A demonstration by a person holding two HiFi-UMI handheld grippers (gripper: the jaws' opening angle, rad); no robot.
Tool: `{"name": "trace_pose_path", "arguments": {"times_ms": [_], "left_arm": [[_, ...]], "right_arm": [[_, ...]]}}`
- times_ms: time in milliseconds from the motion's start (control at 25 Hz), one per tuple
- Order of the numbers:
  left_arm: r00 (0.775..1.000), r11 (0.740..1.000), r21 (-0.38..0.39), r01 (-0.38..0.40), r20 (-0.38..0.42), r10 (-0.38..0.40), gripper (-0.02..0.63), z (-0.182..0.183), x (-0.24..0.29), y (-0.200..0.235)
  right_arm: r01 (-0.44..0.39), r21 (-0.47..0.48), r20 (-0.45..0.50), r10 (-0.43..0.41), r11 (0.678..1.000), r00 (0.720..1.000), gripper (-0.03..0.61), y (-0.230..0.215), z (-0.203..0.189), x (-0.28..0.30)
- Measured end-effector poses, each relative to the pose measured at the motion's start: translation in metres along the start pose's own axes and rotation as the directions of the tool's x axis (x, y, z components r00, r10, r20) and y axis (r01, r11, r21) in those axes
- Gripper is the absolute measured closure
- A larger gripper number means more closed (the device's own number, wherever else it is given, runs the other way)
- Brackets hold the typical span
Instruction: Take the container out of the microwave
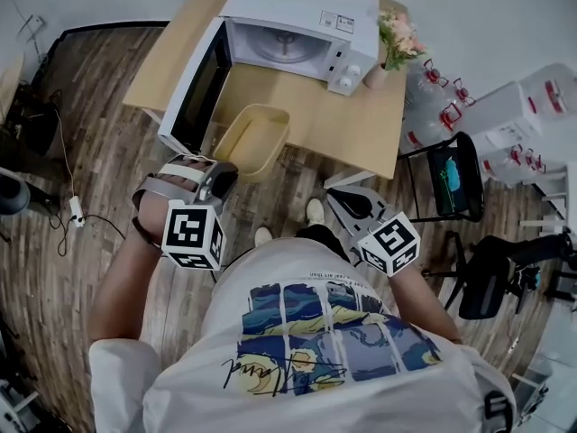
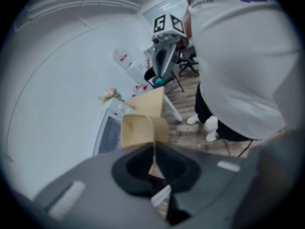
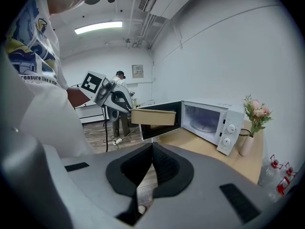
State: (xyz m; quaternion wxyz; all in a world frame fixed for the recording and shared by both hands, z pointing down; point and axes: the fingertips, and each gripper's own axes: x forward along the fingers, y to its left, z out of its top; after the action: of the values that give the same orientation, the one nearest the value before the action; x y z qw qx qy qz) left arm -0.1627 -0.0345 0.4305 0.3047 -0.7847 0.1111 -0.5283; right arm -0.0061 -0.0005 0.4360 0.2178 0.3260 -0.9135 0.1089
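Dark, weathered planks cover the floor (image 1: pixel 99 142), where a white power strip (image 1: pixel 76 211) trails its cable. A pale wooden table (image 1: pixel 356 124) stands against plain white walls (image 3: pixel 224 46) — a vase of pink flowers (image 1: pixel 397 43) at its corner. Beside it stand a black chair (image 1: pixel 471 192) and large water jugs (image 1: pixel 509 106) (red-trimmed). A ceiling strip light (image 3: pixel 97 28) glows.

The left gripper (image 1: pixel 222 175) reaches forward on a bare forearm, its jaws clamped on the near rim of the container (image 1: pixel 255 141). The right gripper (image 1: pixel 335 198) hangs near the waist, jaws pressed together, empty.
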Motion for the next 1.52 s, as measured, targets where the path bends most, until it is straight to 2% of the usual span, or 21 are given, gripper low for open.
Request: {"name": "trace_pose_path", "arguments": {"times_ms": [480,1520], "left_arm": [[1.0,1.0,0.003,0.0,-0.017,0.0,0.589,-0.001,-0.006,-0.012],[1.0,1.0,0.011,0.018,-0.018,-0.018,0.589,0.001,0.005,-0.008]], "right_arm": [[-0.018,-0.021,0.01,0.018,1.0,1.0,0.572,0.015,0.001,-0.001],[-0.024,-0.024,-0.011,0.024,0.999,1.0,0.572,0.01,-0.004,0.001]]}}
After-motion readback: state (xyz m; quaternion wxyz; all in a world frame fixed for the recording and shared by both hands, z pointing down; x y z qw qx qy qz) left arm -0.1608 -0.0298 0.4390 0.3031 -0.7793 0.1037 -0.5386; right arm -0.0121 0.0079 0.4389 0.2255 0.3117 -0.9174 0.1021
